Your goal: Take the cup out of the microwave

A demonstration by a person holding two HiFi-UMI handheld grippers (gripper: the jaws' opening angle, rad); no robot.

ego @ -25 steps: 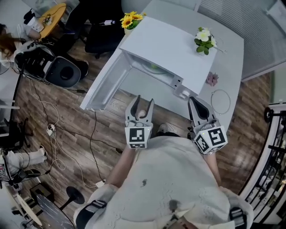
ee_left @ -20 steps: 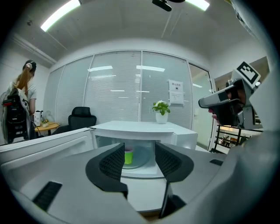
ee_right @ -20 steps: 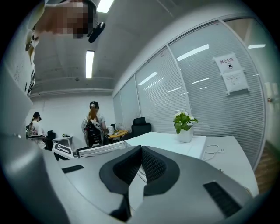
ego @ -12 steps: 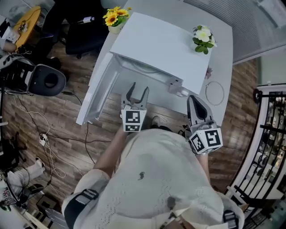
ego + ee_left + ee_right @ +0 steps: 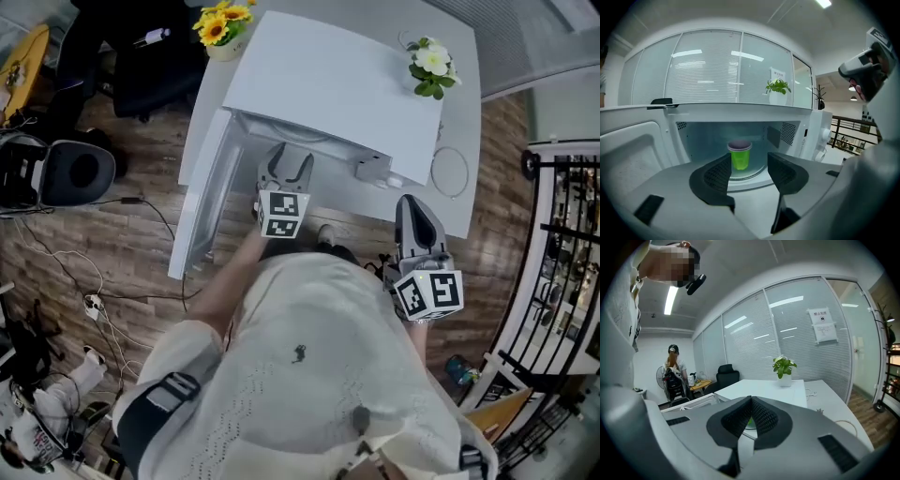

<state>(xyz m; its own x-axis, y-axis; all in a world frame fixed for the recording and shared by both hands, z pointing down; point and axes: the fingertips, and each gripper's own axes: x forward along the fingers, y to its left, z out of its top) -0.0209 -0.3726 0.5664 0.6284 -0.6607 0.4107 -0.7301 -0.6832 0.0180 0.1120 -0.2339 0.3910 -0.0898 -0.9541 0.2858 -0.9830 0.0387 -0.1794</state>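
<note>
Inside microwave (image 5: 797, 126), cup (image 5: 739, 155) upright, mouth up

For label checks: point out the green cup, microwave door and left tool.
green cup (image 5: 739, 159): left gripper view, its green wall.
microwave door (image 5: 206, 202): head view, inner face.
left tool (image 5: 290, 161): head view, between fingertips; jaws opening, empty.

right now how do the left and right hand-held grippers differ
The left hand-held gripper has jaws apart, opening; the right hand-held gripper has them shut. The left reaches to the open white microwave, lined up with the translucent green cup inside; the right sits further back, off to the side. Both hold nothing.
</note>
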